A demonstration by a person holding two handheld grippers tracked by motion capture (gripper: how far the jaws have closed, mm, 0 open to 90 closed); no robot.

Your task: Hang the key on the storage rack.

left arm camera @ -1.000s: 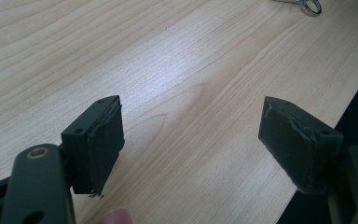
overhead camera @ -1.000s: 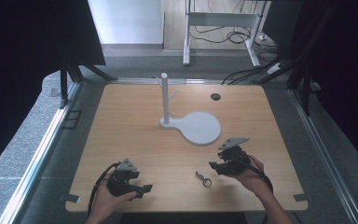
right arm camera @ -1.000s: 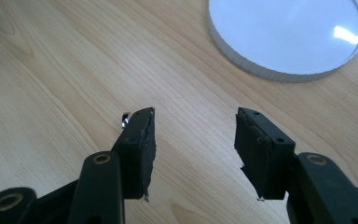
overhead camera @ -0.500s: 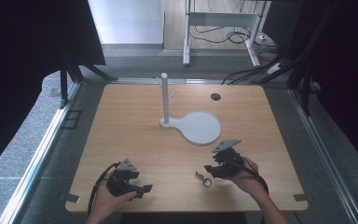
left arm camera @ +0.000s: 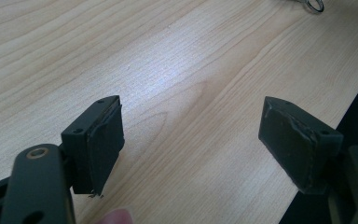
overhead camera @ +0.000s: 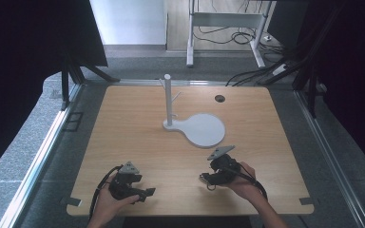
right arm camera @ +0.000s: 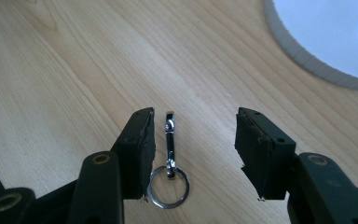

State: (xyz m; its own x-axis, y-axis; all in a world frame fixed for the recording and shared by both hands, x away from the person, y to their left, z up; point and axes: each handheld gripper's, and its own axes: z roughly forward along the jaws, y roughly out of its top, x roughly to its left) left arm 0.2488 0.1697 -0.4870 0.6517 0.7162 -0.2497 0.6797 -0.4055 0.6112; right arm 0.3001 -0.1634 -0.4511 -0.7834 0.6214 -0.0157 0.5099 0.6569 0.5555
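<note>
Left gripper (overhead camera: 145,193), right gripper (overhead camera: 206,178): black bodies, each topped by grey three-cornered plate, black cable trailing back. Jaws black, blocky, flat dark pads with worn, frayed edges; small screw holes; brass-coloured rivets at linkage joints. Forearms bare, no sleeves.

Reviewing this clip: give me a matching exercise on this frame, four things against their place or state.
Things:
1. key ring clip
2. white stand
3. left gripper
4. dark round hole

Places or states:
A. open over bare wood
B. far side of the table
C. between the right gripper's fingers
D. table's middle, post upright

Pairs: 1-C, 2-D, 3-A, 4-B
</note>
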